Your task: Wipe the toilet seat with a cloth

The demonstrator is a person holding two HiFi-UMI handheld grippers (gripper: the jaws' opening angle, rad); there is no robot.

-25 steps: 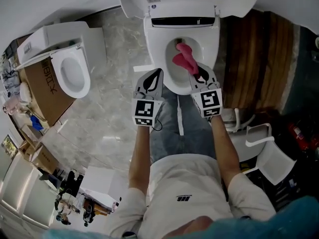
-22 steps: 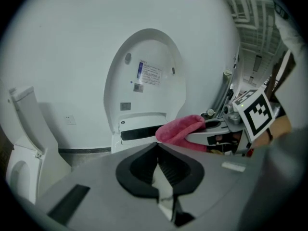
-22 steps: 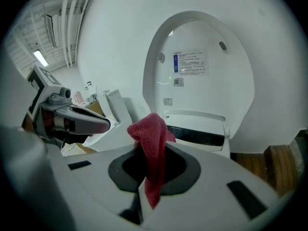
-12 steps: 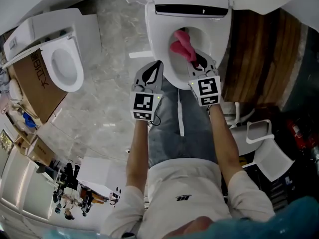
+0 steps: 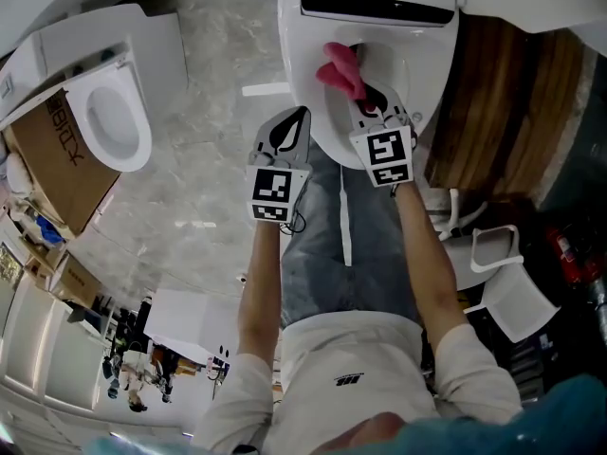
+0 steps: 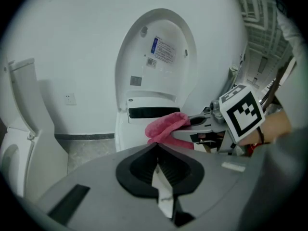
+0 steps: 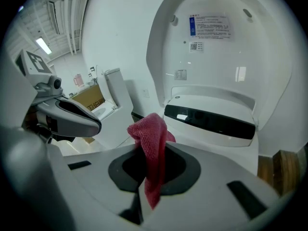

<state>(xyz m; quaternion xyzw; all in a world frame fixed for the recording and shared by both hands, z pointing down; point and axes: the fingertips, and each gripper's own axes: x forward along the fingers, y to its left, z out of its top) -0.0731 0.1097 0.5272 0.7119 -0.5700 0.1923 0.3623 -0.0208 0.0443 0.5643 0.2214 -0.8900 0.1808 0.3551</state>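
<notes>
second toilet (image 5: 114, 121): white, lid raised, on the floor at far left
cardboard box (image 5: 49, 164): brown, printed, right against the second toilet
floor (image 5: 194, 202): grey marbled tile
wood planks (image 5: 517, 79): dark brown, at right
wall socket (image 6: 70, 99): white, low on the wall

Bright even indoor light; fisheye warping, dark vignetted corners, near parts blurred.

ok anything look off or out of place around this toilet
Nothing looks spilled, askew or damaged. The right gripper is shut on the pink microfibre cloth over the white toilet seat, whose lid stands raised; the left gripper is shut and empty.
</notes>
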